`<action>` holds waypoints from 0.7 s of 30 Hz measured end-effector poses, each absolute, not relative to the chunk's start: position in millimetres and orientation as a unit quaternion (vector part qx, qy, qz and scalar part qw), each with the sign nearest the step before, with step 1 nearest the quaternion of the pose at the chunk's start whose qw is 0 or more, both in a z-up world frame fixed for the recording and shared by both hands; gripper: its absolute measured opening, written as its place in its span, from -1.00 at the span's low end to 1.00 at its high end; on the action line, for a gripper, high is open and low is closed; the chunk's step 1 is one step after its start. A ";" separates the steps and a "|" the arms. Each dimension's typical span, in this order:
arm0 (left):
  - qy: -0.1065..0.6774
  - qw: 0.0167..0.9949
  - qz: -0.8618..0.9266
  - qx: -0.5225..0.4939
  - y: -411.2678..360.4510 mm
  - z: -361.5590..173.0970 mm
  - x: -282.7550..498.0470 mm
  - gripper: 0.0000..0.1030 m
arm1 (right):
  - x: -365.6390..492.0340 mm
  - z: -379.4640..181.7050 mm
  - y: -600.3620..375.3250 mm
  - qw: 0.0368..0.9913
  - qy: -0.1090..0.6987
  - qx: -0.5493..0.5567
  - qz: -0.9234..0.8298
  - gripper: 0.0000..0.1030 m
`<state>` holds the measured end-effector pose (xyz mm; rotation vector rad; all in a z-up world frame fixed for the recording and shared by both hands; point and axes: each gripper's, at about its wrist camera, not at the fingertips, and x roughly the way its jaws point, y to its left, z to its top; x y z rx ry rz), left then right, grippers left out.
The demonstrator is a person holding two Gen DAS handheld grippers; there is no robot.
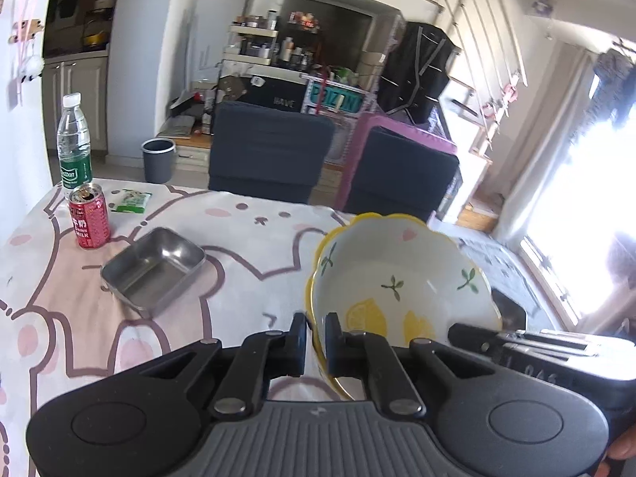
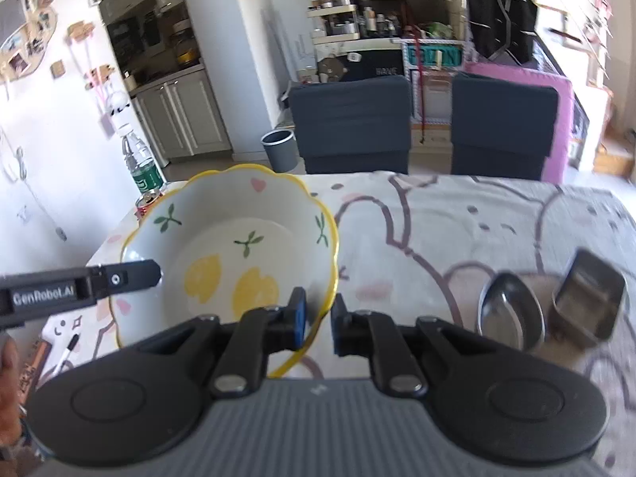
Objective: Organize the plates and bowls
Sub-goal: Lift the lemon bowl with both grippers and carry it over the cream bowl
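A white ceramic bowl with a yellow scalloped rim and lemon pattern is held tilted above the table. My left gripper is shut on the bowl's rim. My right gripper has its fingers around the opposite rim of the same bowl, with a small gap showing on one side. The left gripper's finger shows at the bowl's left rim. A square steel dish lies on the tablecloth at left. A round steel bowl and a second square steel dish sit at right.
A red milk can, a water bottle and a green packet stand at the table's far left. Two dark chairs face the far edge. A grey bin stands on the floor behind. A pen lies near the table's left edge.
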<state>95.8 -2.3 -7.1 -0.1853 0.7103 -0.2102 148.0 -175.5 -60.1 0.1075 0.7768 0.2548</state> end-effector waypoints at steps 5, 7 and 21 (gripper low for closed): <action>0.359 0.922 -0.119 -0.079 -2.5 -16.2 73.3 -0.83 | 110.7 -65.2 -176.0 0.916 0.382 0.066 0.103 -0.71; 0.368 0.919 -0.122 -0.073 0.1 -20.1 65.8 -0.83 | 98.6 -70.4 -174.8 0.912 0.392 0.071 0.099 -0.71; 0.429 0.891 -0.115 -0.089 27.3 -61.5 48.0 -0.83 | 63.9 -116.0 -150.6 0.881 0.455 0.066 0.108 -0.69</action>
